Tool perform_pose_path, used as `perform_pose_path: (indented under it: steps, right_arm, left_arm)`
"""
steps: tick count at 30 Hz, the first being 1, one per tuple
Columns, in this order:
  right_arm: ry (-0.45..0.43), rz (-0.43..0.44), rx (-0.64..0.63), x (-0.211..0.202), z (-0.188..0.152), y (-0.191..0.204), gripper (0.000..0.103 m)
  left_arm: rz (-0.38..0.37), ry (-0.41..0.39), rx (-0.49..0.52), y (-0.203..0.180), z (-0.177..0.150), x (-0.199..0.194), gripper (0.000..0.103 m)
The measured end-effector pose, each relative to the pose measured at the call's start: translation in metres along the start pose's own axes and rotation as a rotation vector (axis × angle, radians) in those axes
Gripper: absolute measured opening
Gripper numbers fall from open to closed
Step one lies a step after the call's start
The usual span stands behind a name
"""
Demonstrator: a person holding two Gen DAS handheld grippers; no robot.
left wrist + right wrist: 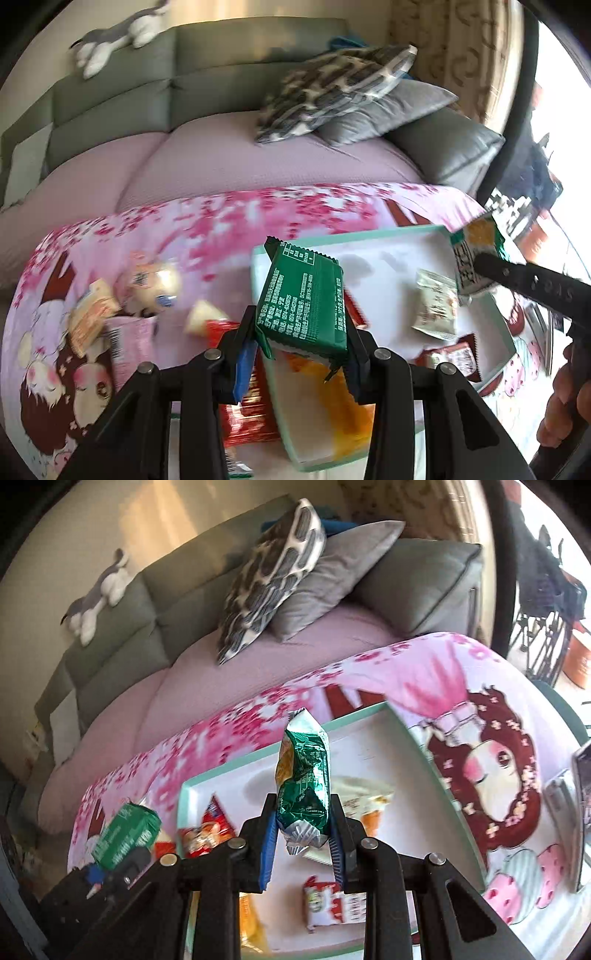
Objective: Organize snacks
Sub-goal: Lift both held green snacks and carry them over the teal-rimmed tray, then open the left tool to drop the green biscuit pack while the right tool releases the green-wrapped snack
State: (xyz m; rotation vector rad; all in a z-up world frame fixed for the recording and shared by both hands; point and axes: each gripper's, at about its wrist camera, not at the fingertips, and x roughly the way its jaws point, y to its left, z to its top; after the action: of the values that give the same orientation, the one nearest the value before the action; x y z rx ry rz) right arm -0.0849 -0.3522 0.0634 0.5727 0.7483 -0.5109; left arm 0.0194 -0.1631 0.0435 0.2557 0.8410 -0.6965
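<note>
My left gripper (301, 345) is shut on a green snack packet (303, 299) with white print, held above the near left corner of a white tray with a mint rim (369, 233). My right gripper (303, 834) is shut on a shiny green and orange snack bag (303, 775), held upright above the same tray (258, 762). The right gripper and its bag also show at the tray's far right in the left wrist view (476, 254). The left gripper's green packet shows at lower left in the right wrist view (125, 834). Several small packets lie in the tray.
Loose snacks (96, 314) and a pink packet (133, 347) lie left of the tray on the pink cartoon tablecloth (184, 229). A red packet (247, 402) lies by the tray's near left edge. A grey sofa with cushions (273, 572) stands behind. A phone (580, 812) lies at right.
</note>
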Motion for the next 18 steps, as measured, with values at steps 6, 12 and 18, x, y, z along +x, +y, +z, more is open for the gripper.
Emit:
perform_pose_path:
  steps: [6, 12, 18]
  right_arm:
    - [0.012, -0.005, 0.005, 0.013, 0.003, -0.012, 0.027]
    - [0.067, 0.009, -0.003, 0.036, 0.0, -0.013, 0.027]
    - [0.104, 0.014, -0.001, 0.048, -0.004, -0.013, 0.027]
  left_arm:
    - [-0.021, 0.009, 0.085, -0.047, 0.004, 0.015, 0.042]
    - [-0.021, 0.052, 0.14, -0.074, 0.001, 0.035, 0.042]
    - [-0.007, 0.072, 0.157, -0.079, -0.005, 0.044, 0.042]
